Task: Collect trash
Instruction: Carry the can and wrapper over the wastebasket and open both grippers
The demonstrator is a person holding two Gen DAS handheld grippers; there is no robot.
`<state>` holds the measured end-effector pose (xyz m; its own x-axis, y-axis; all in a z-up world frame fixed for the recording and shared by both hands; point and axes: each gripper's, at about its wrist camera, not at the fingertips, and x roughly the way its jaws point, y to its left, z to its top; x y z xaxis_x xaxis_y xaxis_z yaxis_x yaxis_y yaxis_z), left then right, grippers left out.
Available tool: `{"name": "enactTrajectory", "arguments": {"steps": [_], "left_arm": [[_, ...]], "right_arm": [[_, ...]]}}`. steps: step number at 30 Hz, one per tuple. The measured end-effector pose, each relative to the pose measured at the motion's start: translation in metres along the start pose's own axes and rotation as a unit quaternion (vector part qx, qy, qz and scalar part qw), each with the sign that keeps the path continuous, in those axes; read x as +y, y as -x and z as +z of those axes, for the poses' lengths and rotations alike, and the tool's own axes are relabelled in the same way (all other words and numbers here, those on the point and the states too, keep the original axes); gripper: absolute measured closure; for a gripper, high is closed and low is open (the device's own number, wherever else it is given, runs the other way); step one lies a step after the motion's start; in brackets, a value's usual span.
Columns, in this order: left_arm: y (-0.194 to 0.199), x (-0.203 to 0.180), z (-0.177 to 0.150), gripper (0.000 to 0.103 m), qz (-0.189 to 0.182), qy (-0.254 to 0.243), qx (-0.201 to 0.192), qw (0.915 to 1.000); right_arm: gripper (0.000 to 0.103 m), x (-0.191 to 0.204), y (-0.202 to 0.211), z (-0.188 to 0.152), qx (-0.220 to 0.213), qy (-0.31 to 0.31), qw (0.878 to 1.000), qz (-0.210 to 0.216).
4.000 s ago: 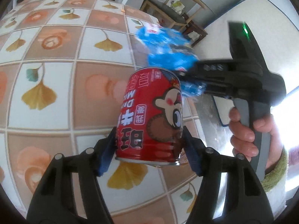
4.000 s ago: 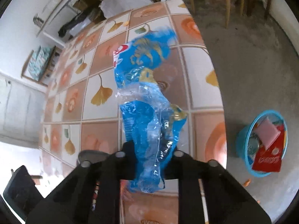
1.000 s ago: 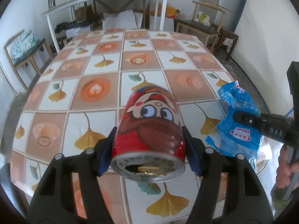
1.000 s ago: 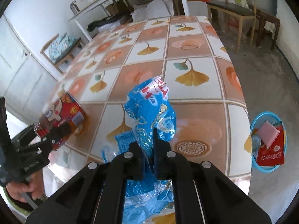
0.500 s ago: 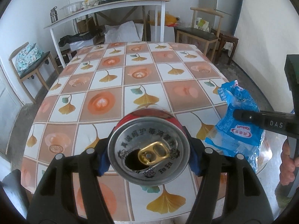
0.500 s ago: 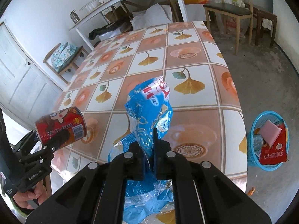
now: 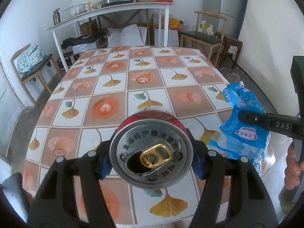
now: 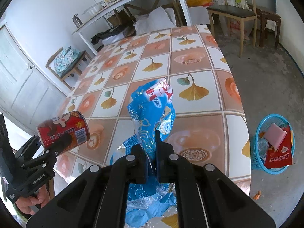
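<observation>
My left gripper [image 7: 152, 163] is clamped on a red drink can [image 7: 151, 153], blue pads pressed to its sides; the can is held clear above the worktop [image 7: 121, 87], its opened top turned towards the camera. My right gripper [image 8: 151, 157] is closed tight on a crumpled blue plastic wrapper [image 8: 152, 112], which stands up from the jaws and trails below them, also off the tiled, ginkgo-leaf worktop. On the floor to the right of the worktop stands a blue basket [image 8: 255, 163] holding a red snack packet [image 8: 278, 157] and a pink packet [image 8: 275, 134].
</observation>
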<state>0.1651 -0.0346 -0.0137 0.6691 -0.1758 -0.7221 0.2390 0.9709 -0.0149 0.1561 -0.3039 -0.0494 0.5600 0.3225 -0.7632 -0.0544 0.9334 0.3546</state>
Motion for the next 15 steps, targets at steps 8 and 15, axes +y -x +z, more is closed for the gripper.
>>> {"name": "enactTrajectory", "arguments": {"steps": [8,15], "left_arm": [[0.015,-0.005,0.013,0.041,-0.035,0.011,-0.029,0.9989],[0.02,-0.024,0.033,0.041,-0.095,0.008,-0.037,0.9947]], "right_arm": [[0.097,-0.007,0.021,0.003,-0.023,-0.018,1.0,0.008],[0.097,-0.03,0.058,0.002,-0.073,-0.045,0.996,0.005]]}}
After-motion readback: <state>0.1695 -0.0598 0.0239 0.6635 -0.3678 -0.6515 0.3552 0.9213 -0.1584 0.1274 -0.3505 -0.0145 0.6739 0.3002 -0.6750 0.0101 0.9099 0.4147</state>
